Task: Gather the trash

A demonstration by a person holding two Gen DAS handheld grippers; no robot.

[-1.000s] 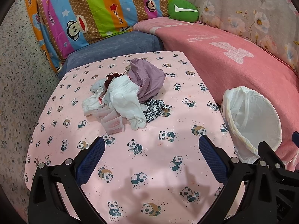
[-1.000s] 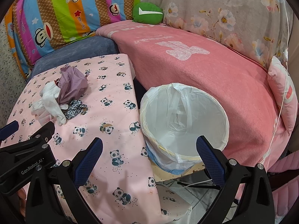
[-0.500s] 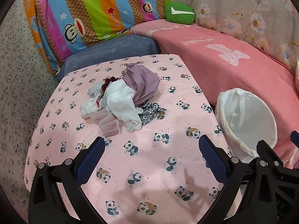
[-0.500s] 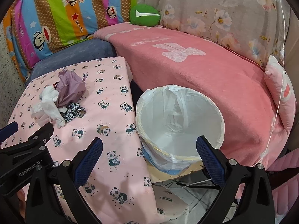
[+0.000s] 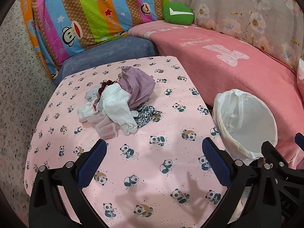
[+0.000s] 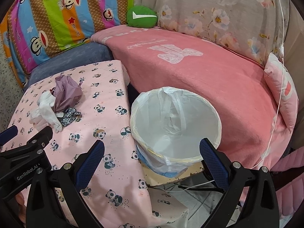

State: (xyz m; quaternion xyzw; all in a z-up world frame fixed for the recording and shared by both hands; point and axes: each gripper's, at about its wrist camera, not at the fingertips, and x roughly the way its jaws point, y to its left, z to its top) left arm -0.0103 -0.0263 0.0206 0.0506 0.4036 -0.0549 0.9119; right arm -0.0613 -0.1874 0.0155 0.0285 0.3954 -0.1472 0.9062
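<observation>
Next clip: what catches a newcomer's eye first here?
A heap of crumpled trash sits mid-table on the panda-print cloth. Beside the table's right edge stands a white-lined bin, against the pink-covered sofa. Both grippers, left and right, are open and hold nothing.

"GenRobot.AI" on the left gripper (image 6: 28,142); "Paul frank" on the striped cushion (image 5: 91,13).

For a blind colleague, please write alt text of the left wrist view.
The open left gripper hovers over a panda-print tablecloth, facing a pile of crumpled trash. A white-lined bin stands to the right, beside a pink sofa blanket.
</observation>
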